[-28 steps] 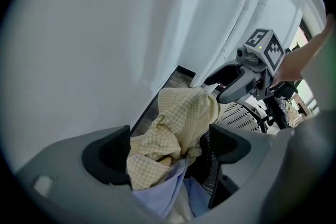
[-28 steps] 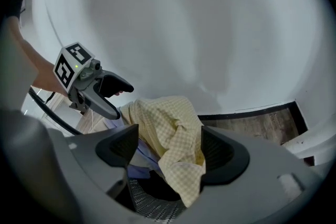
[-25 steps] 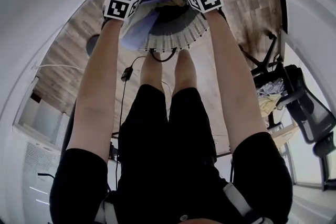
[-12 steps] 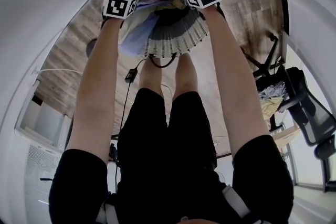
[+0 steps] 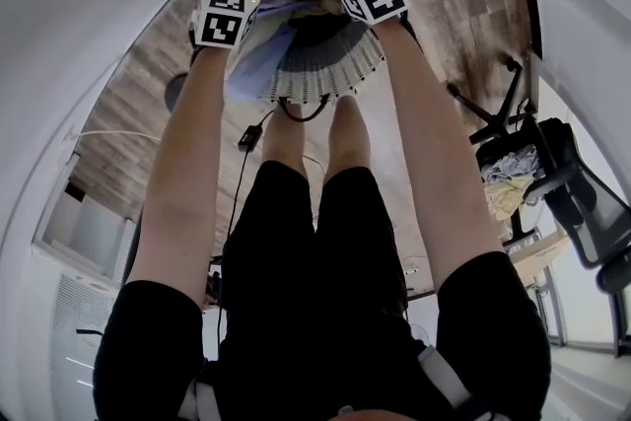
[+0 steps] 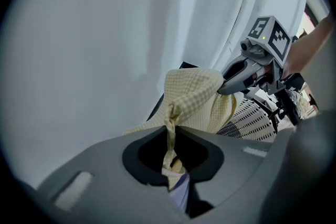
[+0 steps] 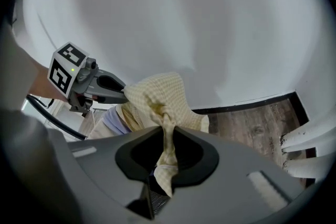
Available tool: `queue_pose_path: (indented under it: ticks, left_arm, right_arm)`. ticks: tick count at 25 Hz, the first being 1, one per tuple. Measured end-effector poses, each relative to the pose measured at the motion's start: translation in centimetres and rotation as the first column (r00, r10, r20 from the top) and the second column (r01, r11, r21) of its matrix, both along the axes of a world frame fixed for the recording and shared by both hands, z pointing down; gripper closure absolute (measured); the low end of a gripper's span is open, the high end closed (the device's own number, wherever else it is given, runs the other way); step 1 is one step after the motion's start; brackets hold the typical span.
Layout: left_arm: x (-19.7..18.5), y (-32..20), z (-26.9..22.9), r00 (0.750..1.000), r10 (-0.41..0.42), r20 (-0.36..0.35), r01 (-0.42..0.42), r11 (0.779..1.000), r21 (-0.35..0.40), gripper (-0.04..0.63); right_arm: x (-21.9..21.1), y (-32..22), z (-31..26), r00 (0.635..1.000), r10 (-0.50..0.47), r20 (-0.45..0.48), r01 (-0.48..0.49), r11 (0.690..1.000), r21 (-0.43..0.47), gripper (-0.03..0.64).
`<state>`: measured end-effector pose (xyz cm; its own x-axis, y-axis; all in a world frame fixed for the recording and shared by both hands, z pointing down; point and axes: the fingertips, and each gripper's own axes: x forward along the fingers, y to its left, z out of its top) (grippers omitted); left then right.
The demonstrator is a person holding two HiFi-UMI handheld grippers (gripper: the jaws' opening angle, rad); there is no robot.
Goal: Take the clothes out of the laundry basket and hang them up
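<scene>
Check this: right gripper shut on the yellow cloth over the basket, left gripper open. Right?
No. The left gripper view shows the left gripper also shut on the yellow cloth over the basket; it and the right gripper have just closed.

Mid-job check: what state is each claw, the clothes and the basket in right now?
left claw: just closed, shut on the yellow checked garment
right claw: just closed, shut on the same garment
yellow checked garment: bunched, pinched by both claws
laundry basket: on the floor, holding clothes
lavender garment: draped over the basket's rim
</scene>
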<state>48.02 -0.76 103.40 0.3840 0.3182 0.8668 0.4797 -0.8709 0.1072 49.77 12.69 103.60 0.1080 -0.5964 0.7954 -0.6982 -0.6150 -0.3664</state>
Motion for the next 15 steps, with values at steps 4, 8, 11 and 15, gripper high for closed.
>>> queue_pose_path:
  ticks: [4,8,11,15]
  left_arm:
    - [0.7,0.5,-2.6,0.998,-0.024,-0.060,0.024,1.000,0.004,0.571]
    - [1.5,1.0,-6.1,0.991,-0.050,-0.128,0.048,0.999,-0.020,0.572]
    - [1.8,1.8,-9.2,0.981,-0.071,-0.178,0.062,0.997,-0.054,0.575]
    - [2.2,2.7,-13.5,0.966,-0.095,-0.240,0.075,0.993,-0.092,0.576]
  right_arm:
    - [0.5,0.5,-2.8,0.996,0.056,-0.074,-0.055,0.998,0.012,0.578]
    - [1.4,1.0,-6.6,0.978,0.133,-0.162,-0.128,0.991,0.044,0.580]
    - [1.9,1.6,-9.7,0.958,0.196,-0.210,-0.182,0.980,0.086,0.581]
    - [2.3,2.3,-14.0,0.937,0.239,-0.255,-0.212,0.969,0.130,0.581]
